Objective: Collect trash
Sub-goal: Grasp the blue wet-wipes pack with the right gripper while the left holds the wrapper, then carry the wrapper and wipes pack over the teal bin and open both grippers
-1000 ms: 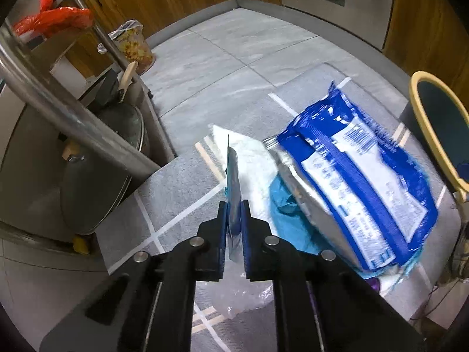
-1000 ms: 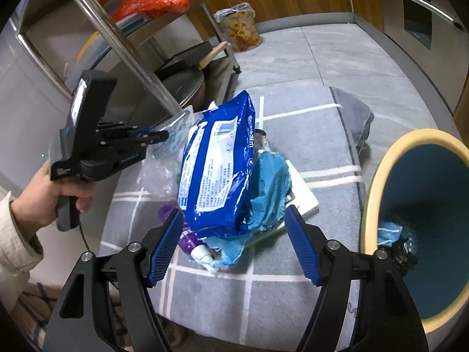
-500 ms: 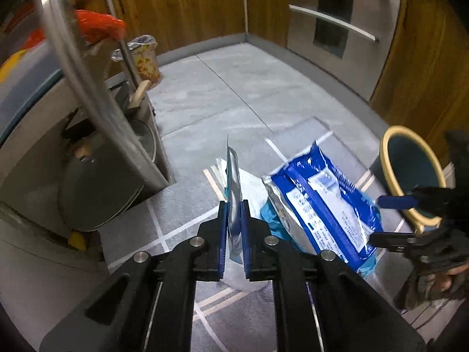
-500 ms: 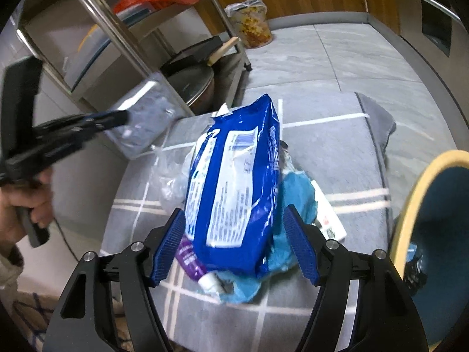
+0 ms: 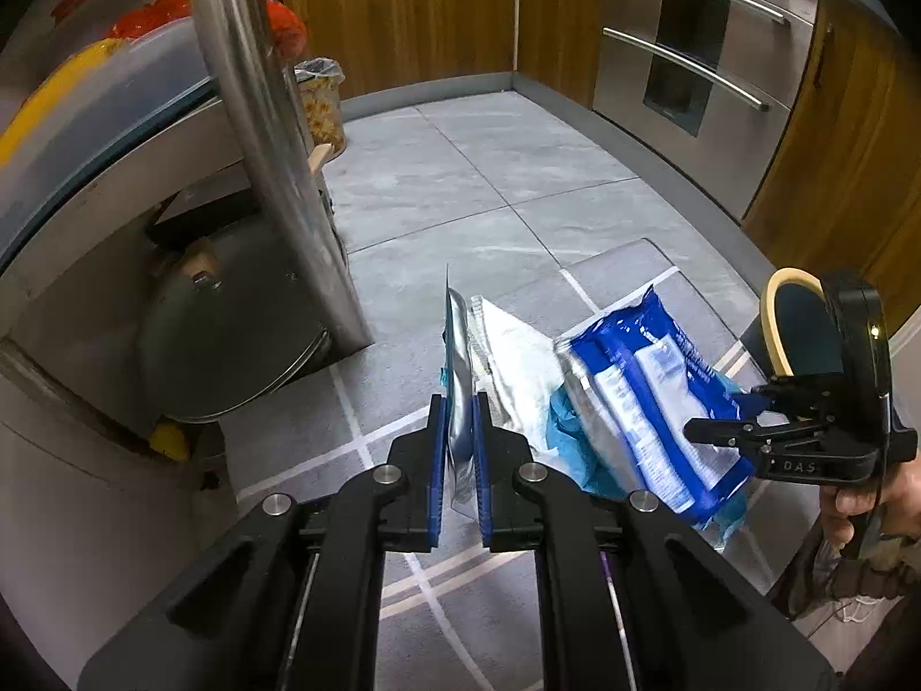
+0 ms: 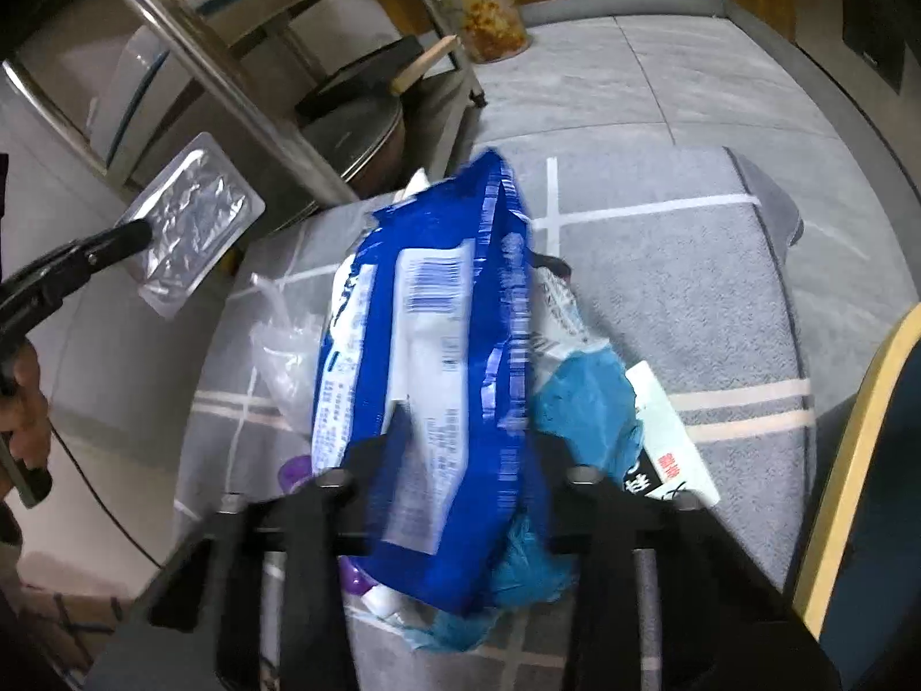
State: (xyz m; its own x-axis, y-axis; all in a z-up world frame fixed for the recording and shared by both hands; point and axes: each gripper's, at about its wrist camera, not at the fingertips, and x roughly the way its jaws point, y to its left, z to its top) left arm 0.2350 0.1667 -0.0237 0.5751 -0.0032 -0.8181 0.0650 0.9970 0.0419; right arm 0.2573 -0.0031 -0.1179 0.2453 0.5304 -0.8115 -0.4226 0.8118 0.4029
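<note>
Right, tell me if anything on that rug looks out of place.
Trash is heaped on the grey rug instead of in the bin: a blue packet, a crumpled teal bag, clear plastic and a white carton. The rug's far corner is rumpled.

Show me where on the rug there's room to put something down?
The rug is bare between the blue bag and its far folded edge, beside the bin. The bare tile floor lies beyond. It is crowded under the blue bag, where wrappers pile up.
</note>
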